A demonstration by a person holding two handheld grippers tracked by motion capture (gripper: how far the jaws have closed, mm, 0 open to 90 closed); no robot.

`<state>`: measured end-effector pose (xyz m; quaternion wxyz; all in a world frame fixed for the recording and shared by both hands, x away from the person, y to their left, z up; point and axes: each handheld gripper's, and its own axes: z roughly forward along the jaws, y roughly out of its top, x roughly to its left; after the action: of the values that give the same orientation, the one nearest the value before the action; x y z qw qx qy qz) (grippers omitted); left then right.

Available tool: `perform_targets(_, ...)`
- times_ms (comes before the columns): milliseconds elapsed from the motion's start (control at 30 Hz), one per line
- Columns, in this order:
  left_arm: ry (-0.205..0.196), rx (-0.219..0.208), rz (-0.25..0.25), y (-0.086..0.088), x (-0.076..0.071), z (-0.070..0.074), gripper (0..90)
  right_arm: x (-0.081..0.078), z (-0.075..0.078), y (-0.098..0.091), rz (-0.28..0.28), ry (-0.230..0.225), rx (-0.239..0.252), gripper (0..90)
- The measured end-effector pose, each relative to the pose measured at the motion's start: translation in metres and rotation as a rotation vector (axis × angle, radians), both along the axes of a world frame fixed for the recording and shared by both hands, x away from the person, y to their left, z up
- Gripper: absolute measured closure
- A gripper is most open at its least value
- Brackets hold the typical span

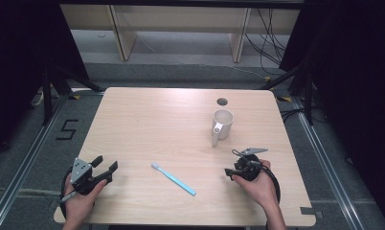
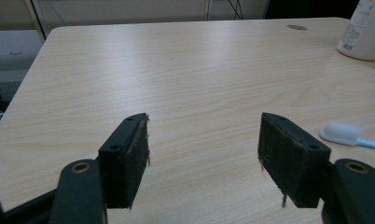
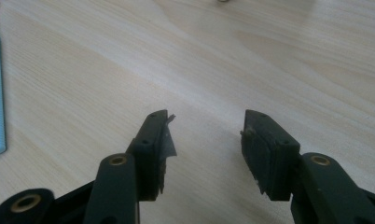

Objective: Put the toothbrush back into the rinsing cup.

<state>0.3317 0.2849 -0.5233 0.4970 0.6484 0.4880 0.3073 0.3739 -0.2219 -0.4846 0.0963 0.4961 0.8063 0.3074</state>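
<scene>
Pale wood-grain rectangular table [image 1: 147,120] with rounded corners and a round cable hole [image 1: 222,101] near the far edge. Grey carpeted floor [image 1: 28,143] around it, marked with a black numeral 5 [image 1: 66,129]. Light wooden shelving legs [image 1: 123,33] behind, black cables [image 1: 269,38] trailing at far right. Dark curtains [image 1: 18,48] on both sides.

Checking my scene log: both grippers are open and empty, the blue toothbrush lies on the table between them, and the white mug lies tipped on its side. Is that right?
One thing is wrong: the white mug stands upright, its open mouth facing up, as the high view shows. The rest holds: the left gripper and right gripper are open and empty, and the blue toothbrush lies on the table between them.
</scene>
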Motion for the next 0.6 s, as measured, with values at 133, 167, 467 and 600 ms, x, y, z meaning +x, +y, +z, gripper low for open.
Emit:
perform_targets(133, 0.004, 0.003, 0.002, -0.001, 0.001, 0.0, 33.4, 0.002, 0.0, -0.002, 0.033, -0.034, 0.007, 55.1)
perform_targets(167, 0.002, 0.0, 0.003, -0.001, 0.002, -0.001, 33.5, 0.001, 0.001, -0.003, 0.021, -0.036, 0.002, 55.8)
perform_targets(467, 0.001, -0.008, -0.001, 0.0, 0.001, 0.0, 33.1, -0.007, 0.008, 0.001, 0.032, 0.003, -0.019, 61.6)
perform_targets(600, -0.009, -0.011, -0.009, 0.0, 0.001, -0.001, 32.7, -0.009, 0.013, 0.002, 0.039, 0.011, -0.047, 60.8)
